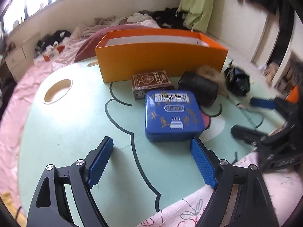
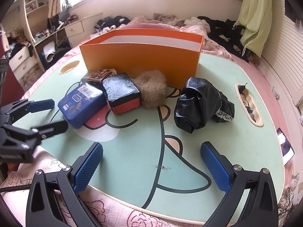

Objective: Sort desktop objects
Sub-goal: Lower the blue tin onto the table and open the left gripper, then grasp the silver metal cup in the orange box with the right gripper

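Note:
An open orange box (image 1: 161, 60) (image 2: 142, 56) stands at the back of the green table. In front of it lie a blue tin (image 1: 173, 115) (image 2: 81, 104), a brown card box (image 1: 151, 83) (image 2: 98, 75), a black-and-red box (image 1: 198, 89) (image 2: 122, 94), a tan furry puff (image 2: 151, 90) (image 1: 207, 71) and a crumpled black bag (image 2: 198, 104) (image 1: 236, 81). My left gripper (image 1: 153, 160) is open and empty, just short of the blue tin; it also shows in the right wrist view (image 2: 51, 115). My right gripper (image 2: 151, 164) is open and empty, short of the bag; it shows blurred in the left wrist view (image 1: 251, 117).
The low table (image 2: 217, 132) (image 1: 75, 132) sits on a bed with pink bedding (image 1: 11, 113). It has an oval cut-out (image 1: 57, 90) on the left and a slot with small items (image 2: 248, 104) on the right. Clothes are piled behind the box. Drawers stand at the left (image 2: 22, 60).

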`<state>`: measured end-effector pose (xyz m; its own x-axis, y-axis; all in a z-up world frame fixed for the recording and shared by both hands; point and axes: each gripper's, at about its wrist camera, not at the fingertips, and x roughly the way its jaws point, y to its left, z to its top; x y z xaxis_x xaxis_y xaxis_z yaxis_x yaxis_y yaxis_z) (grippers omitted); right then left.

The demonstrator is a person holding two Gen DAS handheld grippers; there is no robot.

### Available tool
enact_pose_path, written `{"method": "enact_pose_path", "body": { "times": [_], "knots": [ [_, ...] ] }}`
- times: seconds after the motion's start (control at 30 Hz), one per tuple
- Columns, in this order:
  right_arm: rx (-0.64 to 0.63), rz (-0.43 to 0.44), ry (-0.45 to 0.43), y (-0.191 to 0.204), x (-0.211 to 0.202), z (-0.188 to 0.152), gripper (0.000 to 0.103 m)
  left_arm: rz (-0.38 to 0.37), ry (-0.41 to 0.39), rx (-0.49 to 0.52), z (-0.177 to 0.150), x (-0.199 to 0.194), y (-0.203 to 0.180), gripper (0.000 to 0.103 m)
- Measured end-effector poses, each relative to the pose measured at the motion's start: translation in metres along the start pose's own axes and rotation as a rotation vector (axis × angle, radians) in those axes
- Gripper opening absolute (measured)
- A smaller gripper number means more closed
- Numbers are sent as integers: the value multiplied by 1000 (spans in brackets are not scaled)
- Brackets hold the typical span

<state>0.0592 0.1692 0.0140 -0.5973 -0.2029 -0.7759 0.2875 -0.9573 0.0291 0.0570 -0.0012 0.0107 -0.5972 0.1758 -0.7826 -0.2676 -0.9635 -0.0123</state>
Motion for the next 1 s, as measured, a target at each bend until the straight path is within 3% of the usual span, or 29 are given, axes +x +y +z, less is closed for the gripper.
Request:
{"method": "enact_pose_path", "body": {
  "times": [0.13,0.43,0.5,0.67,0.77,0.83,0.9,1.0],
  "knots": [
    [-1,0,-1,0,0,0,103,-22,4,1,-1,3,-2,103],
    [6,16,-20,-7,-5,-2,102,-18,-8,-14,-1,5,5,103],
    [-8,42,-54,-7,-15,1,91,-18,-10,-13,-1,5,5,103],
    [9,231,-133,-4,-51,54,84,-19,-11,-13,-1,5,4,103],
    [-7,176,-153,0,-47,106,79,-19,-11,-13,-1,5,4,103],
    [1,104,-97,2,-20,141,72,-19,-11,-13,-1,5,4,103],
    [21,67,0,2,18,170,57,-19,-12,-12,0,6,4,103],
    [60,29,153,1,76,200,49,-19,-14,-12,1,7,4,103]
  ]
}}
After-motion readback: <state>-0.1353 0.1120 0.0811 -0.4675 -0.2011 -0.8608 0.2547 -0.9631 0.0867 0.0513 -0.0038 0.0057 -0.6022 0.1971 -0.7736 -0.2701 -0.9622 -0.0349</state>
